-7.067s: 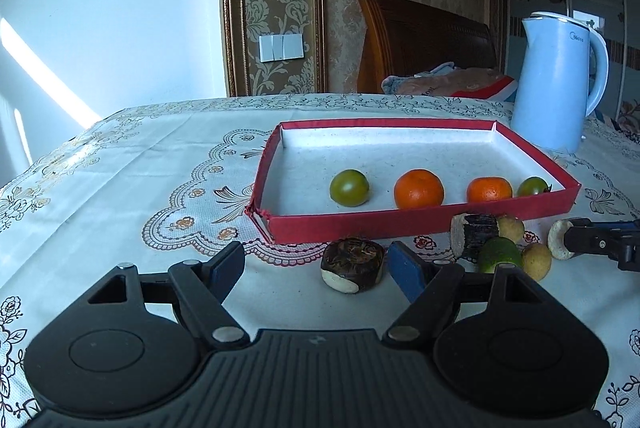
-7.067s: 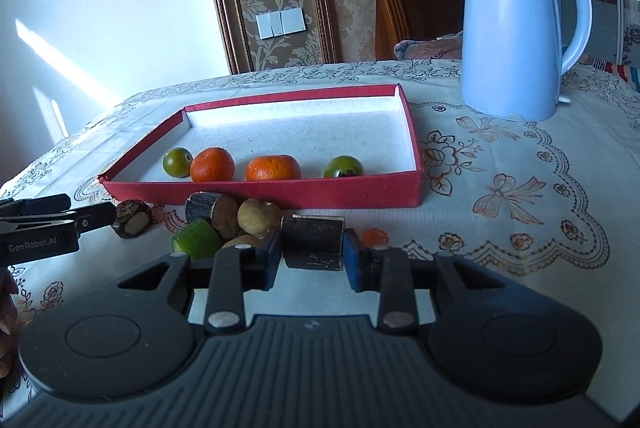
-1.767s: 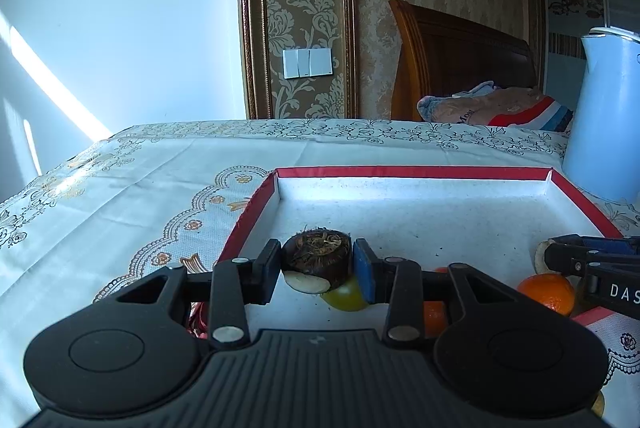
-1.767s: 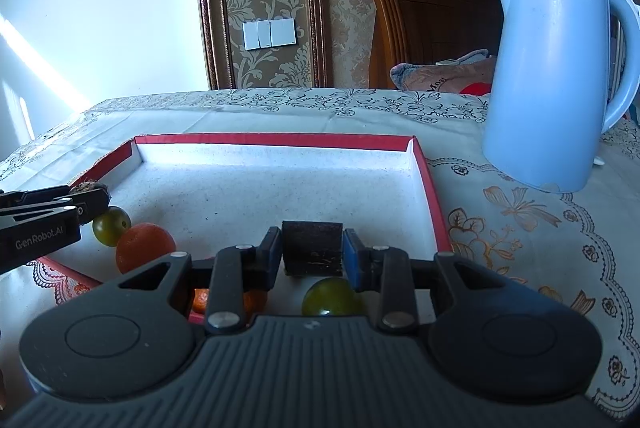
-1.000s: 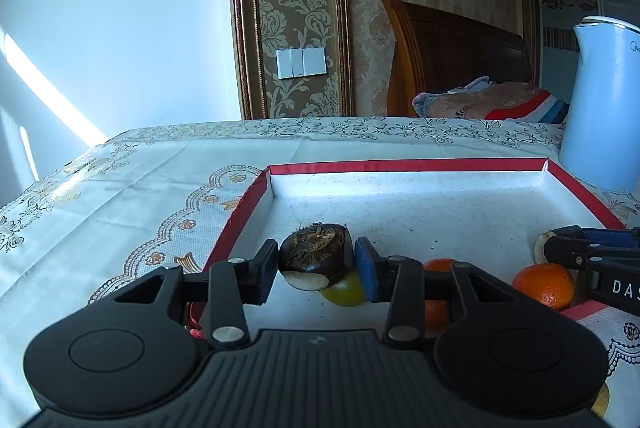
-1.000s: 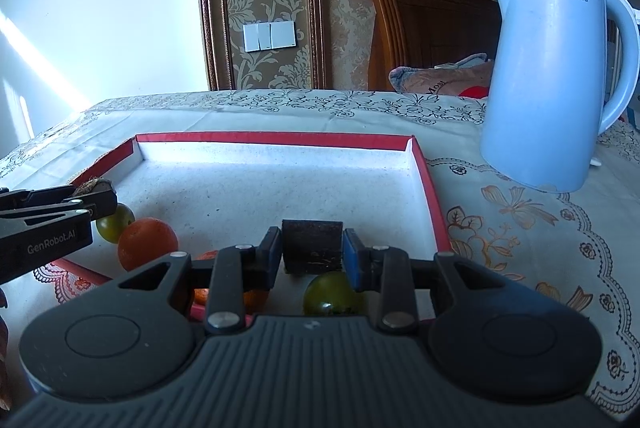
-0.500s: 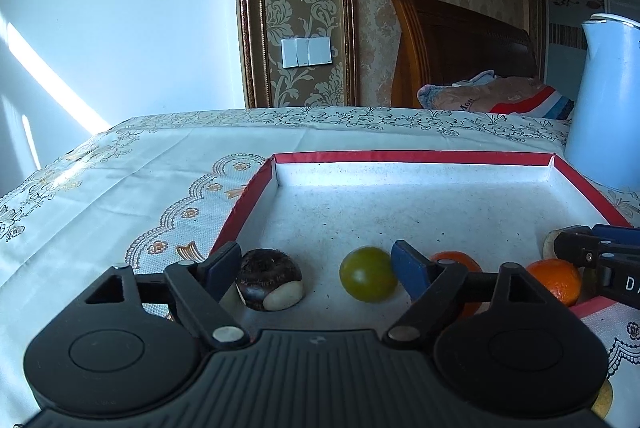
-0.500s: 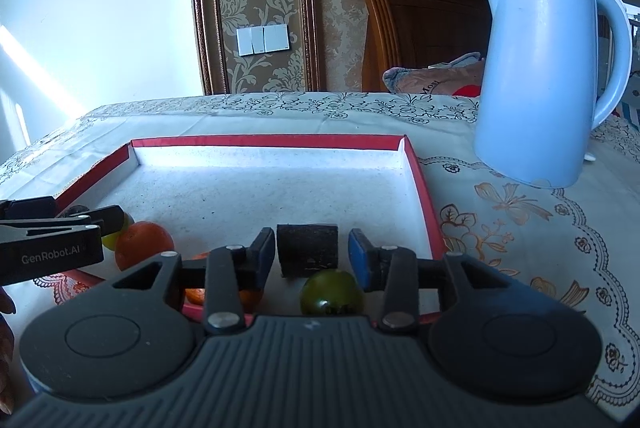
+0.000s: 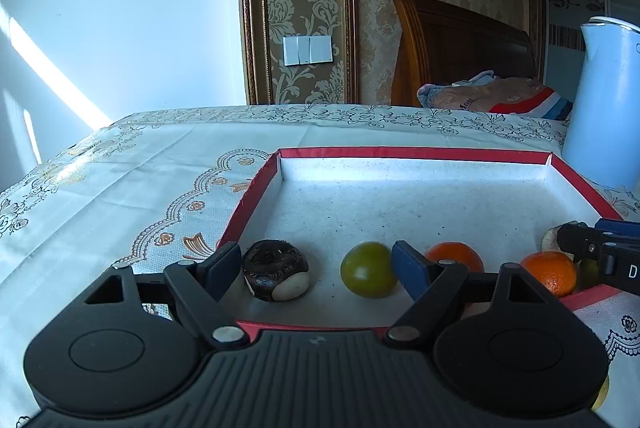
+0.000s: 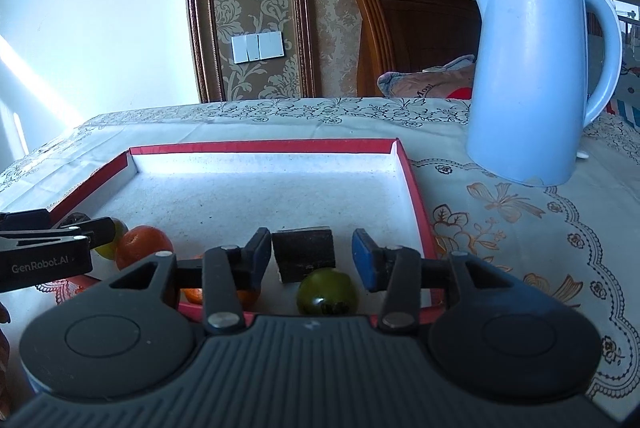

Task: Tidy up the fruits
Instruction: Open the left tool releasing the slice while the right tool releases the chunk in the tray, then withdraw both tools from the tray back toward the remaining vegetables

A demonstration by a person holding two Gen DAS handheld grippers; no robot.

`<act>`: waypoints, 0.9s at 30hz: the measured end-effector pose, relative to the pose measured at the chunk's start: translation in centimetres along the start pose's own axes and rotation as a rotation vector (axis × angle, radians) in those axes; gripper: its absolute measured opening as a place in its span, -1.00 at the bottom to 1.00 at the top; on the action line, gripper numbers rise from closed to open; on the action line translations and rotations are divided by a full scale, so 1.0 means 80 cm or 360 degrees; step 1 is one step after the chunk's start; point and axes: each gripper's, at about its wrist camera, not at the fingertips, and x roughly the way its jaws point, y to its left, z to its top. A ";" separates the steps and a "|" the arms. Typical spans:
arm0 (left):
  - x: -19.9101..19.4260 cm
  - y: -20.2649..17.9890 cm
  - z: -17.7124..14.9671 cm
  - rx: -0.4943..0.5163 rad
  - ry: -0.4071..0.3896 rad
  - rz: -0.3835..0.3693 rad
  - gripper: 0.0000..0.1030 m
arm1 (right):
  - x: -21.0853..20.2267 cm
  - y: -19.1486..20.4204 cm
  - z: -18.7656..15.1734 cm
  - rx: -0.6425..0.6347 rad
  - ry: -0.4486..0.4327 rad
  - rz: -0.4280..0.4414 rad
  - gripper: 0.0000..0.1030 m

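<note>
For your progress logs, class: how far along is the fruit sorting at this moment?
Done: the red tray holds a dark water chestnut, a green fruit and two oranges. In hand: nothing; the left tool and right tool are open, a dark block just set down. Any fruit outside the tray isn't visible.

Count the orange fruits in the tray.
2: one behind the open left gripper's right finger, one near the tray's right front corner. Others may be hidden.

A table under an embroidered tablecloth (image 9: 120, 172) carries 1 red tray (image 9: 400, 153) and 1 blue kettle (image 10: 528, 80).
</note>
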 end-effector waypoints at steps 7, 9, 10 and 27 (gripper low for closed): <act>-0.010 0.001 -0.003 0.0008 -0.0021 0.0001 0.60 | -0.004 -0.001 -0.001 0.0005 -0.0018 -0.0013 -0.11; -0.015 0.004 -0.005 -0.0009 -0.0022 -0.0010 0.60 | -0.005 -0.001 -0.002 0.0001 -0.0023 -0.0019 -0.11; -0.018 0.006 -0.006 -0.0014 -0.0028 -0.0011 0.60 | -0.006 0.000 -0.002 -0.0004 -0.0024 -0.0021 -0.11; -0.046 0.033 -0.017 -0.0168 -0.0062 -0.0034 0.60 | -0.012 0.000 -0.003 -0.0013 -0.0052 -0.0044 -0.01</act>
